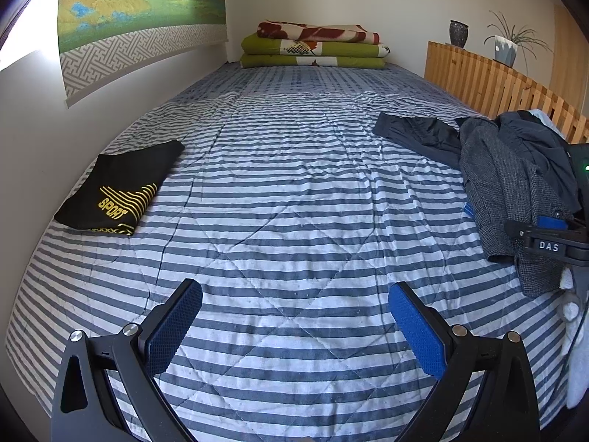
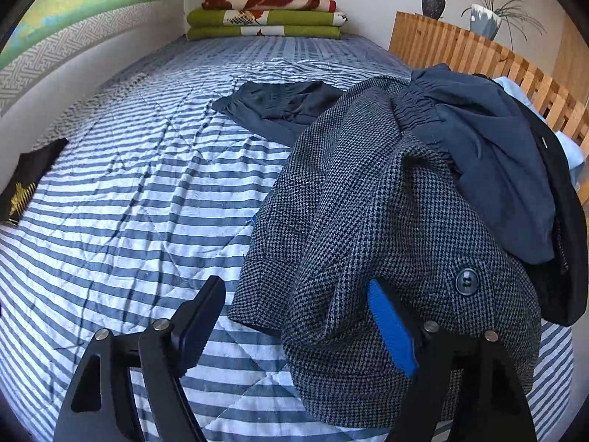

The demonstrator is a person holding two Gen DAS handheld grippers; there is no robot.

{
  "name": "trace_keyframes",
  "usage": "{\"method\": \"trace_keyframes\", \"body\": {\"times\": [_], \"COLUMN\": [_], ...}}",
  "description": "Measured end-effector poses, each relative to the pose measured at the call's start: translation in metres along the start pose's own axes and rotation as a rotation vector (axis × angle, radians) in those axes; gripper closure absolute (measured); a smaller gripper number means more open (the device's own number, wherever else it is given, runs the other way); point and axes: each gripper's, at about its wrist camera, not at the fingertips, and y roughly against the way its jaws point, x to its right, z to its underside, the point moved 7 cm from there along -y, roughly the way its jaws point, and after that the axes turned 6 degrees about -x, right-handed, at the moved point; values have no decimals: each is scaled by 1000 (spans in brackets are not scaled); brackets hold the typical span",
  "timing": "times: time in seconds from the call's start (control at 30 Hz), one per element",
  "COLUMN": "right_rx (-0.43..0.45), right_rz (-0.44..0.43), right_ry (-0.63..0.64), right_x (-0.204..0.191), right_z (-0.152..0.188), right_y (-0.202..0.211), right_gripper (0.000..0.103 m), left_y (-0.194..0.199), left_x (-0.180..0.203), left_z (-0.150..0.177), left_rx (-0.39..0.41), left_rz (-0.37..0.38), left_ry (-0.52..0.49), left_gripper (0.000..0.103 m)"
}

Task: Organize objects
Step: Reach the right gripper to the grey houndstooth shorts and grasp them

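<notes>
1. The left claw [image 1: 294, 316] is wide apart and holds nothing, over the blue-and-white striped bed quilt [image 1: 279, 191].
2. The right claw [image 2: 298, 316] is apart around a fold of the grey checked woolly jacket [image 2: 368, 199], not squeezing it.
3. A folded black shirt with yellow letters [image 1: 117, 188] lies far left of the left claw.

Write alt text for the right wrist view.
The right gripper is open around an edge of a grey houndstooth jacket heaped on a blue-striped quilt, with navy shorts draped over the jacket. Folded blankets are stacked at the far end of the bed.
</notes>
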Motion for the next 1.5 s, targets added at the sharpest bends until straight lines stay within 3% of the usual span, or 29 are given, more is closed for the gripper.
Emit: {"method": "trace_keyframes", "body": {"times": [0.07,0.1,0.13,0.17,0.2,0.3,0.6,0.77,0.8,0.83,0.87,0.97,1.03,1.13,1.17,1.2,1.23,1.37,1.4,1.5], "right_rx": [-8,-15,-22,-29,-36,-31,136,178,177,159,151,191,161,130,122,108,91,11,-16,-174], "right_rz": [33,49,67,87,83,-5,-231,-336,-382,-476,-511,-420,-356,-190,-137,-88,-54,120,157,154], "right_ry": [18,24,31,34,28,-48,-12,33,59,88,114,239,250,222,212,202,193,156,163,196], "right_x": [-1,0,3,6,9,19,-19,-52,-63,-78,-93,-137,-147,-130,-119,-107,-96,-63,-59,-53], "right_z": [-2,-2,-2,-2,-3,-3,-8,-12,-11,-8,-6,-3,-7,-17,-20,-25,-29,-44,-45,-37], "right_y": [-8,-13,-17,-21,-23,-17,71,100,104,109,115,130,117,84,75,62,53,14,2,-42], "right_gripper": [37,49,55,72,83,93,95,96,103,103,103,103,103,94,77,51,41,34,27,25], "left_y": [0,0,0,0,0,1,5,12,13,15,17,20,21,23,24,26,28,30,30,29], "left_x": [1,1,1,2,2,0,-4,-18,-23,-29,-36,-59,-73,-88,-91,-93,-95,-94,-93,-91], "left_z": [0,-1,-1,-2,-3,-4,-6,-9,-10,-12,-13,-15,-15,-12,-12,-12,-11,-13,-14,-16], "left_rx": [-3,-2,0,2,4,8,25,48,56,62,66,69,61,51,51,52,56,59,60,60], "left_rz": [9,11,12,13,13,16,14,-6,-15,-21,-24,-25,-10,23,29,31,34,39,38,38], "left_ry": [2,2,1,-1,-1,3,16,32,42,55,72,129,174,216,223,226,227,220,219,217], "left_gripper": [0,0,0,0,0,0,0,0,0,0,0,0,0,0,0,0,0,0,0,0]}}
